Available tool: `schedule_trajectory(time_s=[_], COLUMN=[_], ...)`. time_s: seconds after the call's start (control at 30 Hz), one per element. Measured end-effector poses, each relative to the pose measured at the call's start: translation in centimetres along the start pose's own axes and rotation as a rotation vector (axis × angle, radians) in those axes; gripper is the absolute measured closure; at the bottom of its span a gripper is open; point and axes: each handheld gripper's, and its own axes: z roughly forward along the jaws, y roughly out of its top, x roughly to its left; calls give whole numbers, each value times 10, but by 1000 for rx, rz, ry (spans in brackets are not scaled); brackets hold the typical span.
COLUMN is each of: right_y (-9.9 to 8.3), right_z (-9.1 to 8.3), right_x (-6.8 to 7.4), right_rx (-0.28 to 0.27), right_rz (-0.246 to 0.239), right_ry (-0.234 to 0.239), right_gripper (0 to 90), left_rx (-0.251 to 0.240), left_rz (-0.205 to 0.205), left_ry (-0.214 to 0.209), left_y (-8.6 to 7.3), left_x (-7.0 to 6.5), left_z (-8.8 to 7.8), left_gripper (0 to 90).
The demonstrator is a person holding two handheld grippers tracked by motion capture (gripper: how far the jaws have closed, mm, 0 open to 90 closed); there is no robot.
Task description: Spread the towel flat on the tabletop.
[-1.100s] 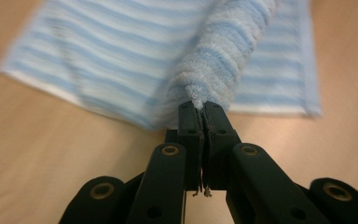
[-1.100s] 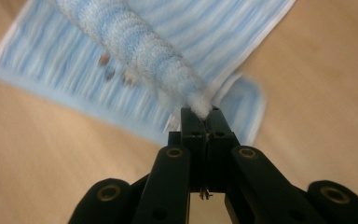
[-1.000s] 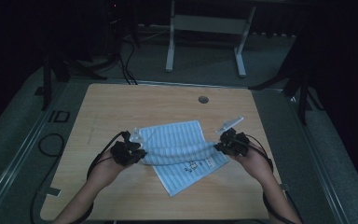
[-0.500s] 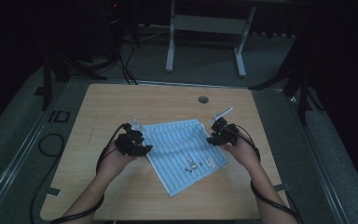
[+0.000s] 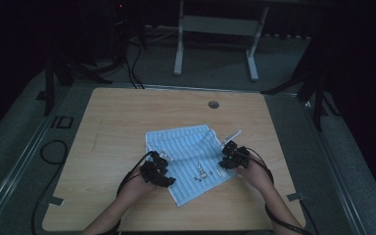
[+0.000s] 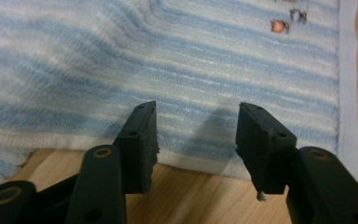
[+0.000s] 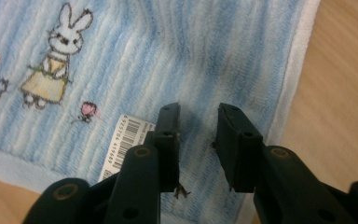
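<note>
While the towel [image 5: 192, 161] lies flat on the counter [image 5: 127, 122], near its front edge and a little right of its middle, both grippers rest low over it. The left gripper [image 5: 162, 157] sits at the towel's near left edge; in the left gripper view its jaws stand well apart, having just been opening, with the towel's white hem [image 6: 200, 163] and blue stripes below them and nothing pinched between the pads. The right gripper [image 5: 229, 147] sits at the towel's right edge. In the right gripper view its jaws stand narrowly apart, having just closed a little, over the striped cloth beside the white border, and no fold shows between the pads. Left of those jaws on the towel lie a barcode label [image 7: 127, 140] and, farther off, an embroidered rabbit [image 7: 53, 63] with small flowers. Beyond the towel, toward the counter's far edge, is a round hole [image 5: 213, 104]. Each hand [image 5: 144, 188] comes in from the counter's near side.
</note>
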Motion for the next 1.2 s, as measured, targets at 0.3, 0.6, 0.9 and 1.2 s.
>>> schedule_trajectory(time_s=[0.3, 0.6, 0.9, 1.2], right_y=[-44, -78, -98, -66], right_z=[-16, -29, -42, -66], right_x=[42, 92, 131, 98], right_rx=[-59, -98, -40, -127], right_rz=[-4, -14, -62, -128], right_ry=[23, 23, 162, 51], right_gripper=[607, 592, 583, 681], left_rx=[40, 69, 143, 49], left_rz=[77, 141, 197, 126], left_ry=[11, -16, -122, -77], left_y=[-3, -28, -59, -36], left_x=[-5, -25, -49, -18], left_z=[-2, -14, -31, -55], left_gripper=[436, 436, 436, 495])
